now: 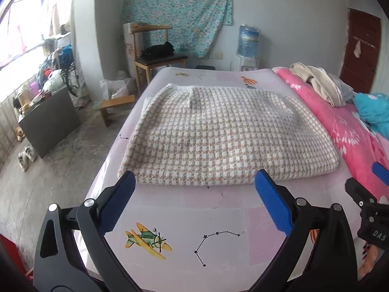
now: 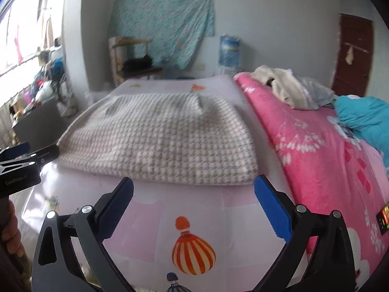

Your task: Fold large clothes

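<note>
Left wrist view gives me the left gripper (image 1: 194,185) with its blue pads spread wide and nothing between them, hanging just short of the near edge of the folded houndstooth garment (image 1: 226,133). That garment lies flat on the pale pink sheet (image 1: 218,221) in the middle of the bed, folded into a thick rectangle; I cannot tell what kind of clothing it is, since the folds hide its shape. At the far right edge I see part of the right gripper (image 1: 369,194), cut off by the frame, so its fingers are not readable from here.

From the right wrist camera the right gripper (image 2: 194,185) is likewise released, pads wide apart, empty, and clear of the garment's near right corner (image 2: 243,175). This picture is softer, with some blur on the cloth. The left gripper's tip pokes in at the left border, with a bit of a hand (image 2: 11,231) below it, mostly cropped. A pink floral blanket (image 2: 316,150) lies alongside, and the heap of clothes (image 2: 289,90) on it is too crumpled to identify.
</note>
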The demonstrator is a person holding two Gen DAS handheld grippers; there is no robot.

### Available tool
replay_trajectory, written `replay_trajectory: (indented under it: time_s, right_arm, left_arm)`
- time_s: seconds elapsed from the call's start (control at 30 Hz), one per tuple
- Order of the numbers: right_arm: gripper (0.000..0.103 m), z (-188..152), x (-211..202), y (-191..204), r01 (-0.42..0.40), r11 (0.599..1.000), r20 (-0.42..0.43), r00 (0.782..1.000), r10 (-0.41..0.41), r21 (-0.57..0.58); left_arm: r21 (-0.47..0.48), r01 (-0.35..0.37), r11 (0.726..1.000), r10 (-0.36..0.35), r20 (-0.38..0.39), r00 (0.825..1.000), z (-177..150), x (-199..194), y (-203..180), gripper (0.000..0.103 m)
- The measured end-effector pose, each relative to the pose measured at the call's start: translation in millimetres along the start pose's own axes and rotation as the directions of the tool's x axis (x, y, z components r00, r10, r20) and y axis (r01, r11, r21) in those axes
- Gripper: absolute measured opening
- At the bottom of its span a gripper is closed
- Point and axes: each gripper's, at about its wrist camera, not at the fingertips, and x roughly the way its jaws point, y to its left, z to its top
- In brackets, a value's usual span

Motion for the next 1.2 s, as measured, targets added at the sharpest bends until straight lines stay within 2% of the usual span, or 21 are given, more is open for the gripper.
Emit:
replay_trajectory:
  time_s: [0.1, 0.2, 0.43, 1.2]
  right_arm:
    - [0.097, -1.8, 1.2, -0.4, -0.023, 1.0, -0.006, 1.0, 0.023, 0.001]
    - [0.097, -3.5, 8.5, 0.9, -0.012, 1.0, -0.042, 0.999, 0.012, 0.01]
    - [0.097, -7.0, 28.5, -5.2, 0.008, 0.998, -0.138, 0.99, 0.0, 0.057]
    - [0.097, -9.4, 47.8, -4.4, 0.008, 0.999, -0.229, 0.973, -0.001, 0.033]
  left_arm:
    - [0.047, -0.025, 0.999, 0.027, -0.047, 0.999, 1.3, 8.5, -6.9, 0.095]
    - [0.057, -0.053, 0.997, 0.057, -0.072, 0.996, -1.3, 18.0, -13.0, 0.095]
    - [0.057, -0.042, 0.997, 0.05, -0.15, 0.987, -5.0, 35.6, -26.2, 0.095]
    - [0.044, -0.045, 0.998, 0.053, -0.213, 0.976, -8.4, 49.6, -31.2, 0.095]
